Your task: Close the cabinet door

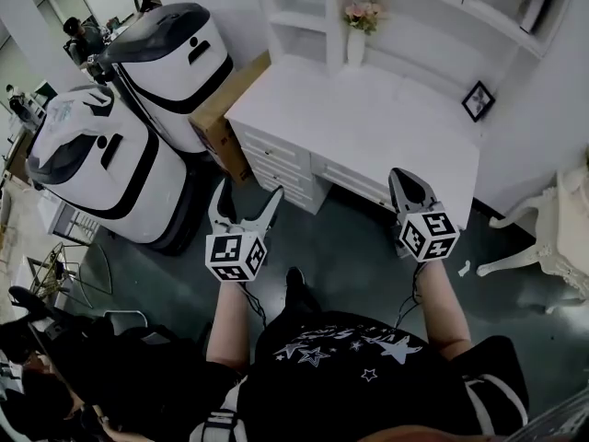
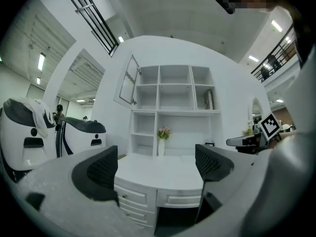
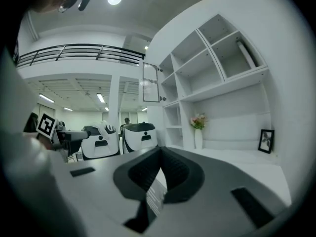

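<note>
The cabinet door (image 2: 129, 81) is a glass-paned white door at the hutch's upper left, swung open toward me. It also shows in the right gripper view as the open door (image 3: 149, 82), left of the shelves. In the head view, my left gripper (image 1: 248, 192) hangs in front of the white desk (image 1: 368, 127), open and holding nothing. My right gripper (image 1: 403, 180) is shut and holds nothing, level with the desk's front edge. Both are well below and short of the door. The left gripper (image 2: 158, 164) faces the desk drawers, and the right gripper (image 3: 160, 169) faces left of the hutch.
A vase of flowers (image 1: 357, 35) and a small picture frame (image 1: 477, 99) stand on the desk. Two large white machines (image 1: 166, 63) and a cardboard box (image 1: 225, 118) crowd the left. A white chair (image 1: 552, 238) stands at the right. Dark floor lies under me.
</note>
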Motion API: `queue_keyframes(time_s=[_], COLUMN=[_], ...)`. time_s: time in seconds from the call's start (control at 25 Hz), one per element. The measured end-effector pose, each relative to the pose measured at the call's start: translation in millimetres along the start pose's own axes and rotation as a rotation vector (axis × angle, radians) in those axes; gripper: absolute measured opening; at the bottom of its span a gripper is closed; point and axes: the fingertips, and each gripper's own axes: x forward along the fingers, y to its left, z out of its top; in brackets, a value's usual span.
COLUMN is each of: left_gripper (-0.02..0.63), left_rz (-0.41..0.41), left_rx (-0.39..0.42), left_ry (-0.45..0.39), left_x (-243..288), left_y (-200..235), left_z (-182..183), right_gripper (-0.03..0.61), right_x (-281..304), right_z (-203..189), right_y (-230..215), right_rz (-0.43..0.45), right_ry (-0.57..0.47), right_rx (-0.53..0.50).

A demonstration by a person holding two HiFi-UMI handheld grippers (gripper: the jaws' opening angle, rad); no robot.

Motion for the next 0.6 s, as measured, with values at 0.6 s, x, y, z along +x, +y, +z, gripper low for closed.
queue_keyframes(time_s=[0.6], left_gripper=[0.482], left_rz=[-0.037], left_rx=[0.075], left_ry=[-0.131], left_x=[110], left_y=[169], left_z=[82], right_gripper=[0.006], right_x=[218], right_z=[81], right_y=[55], right_rz=[0.022], right_ry=[-0.114], right_rx=[-0.028])
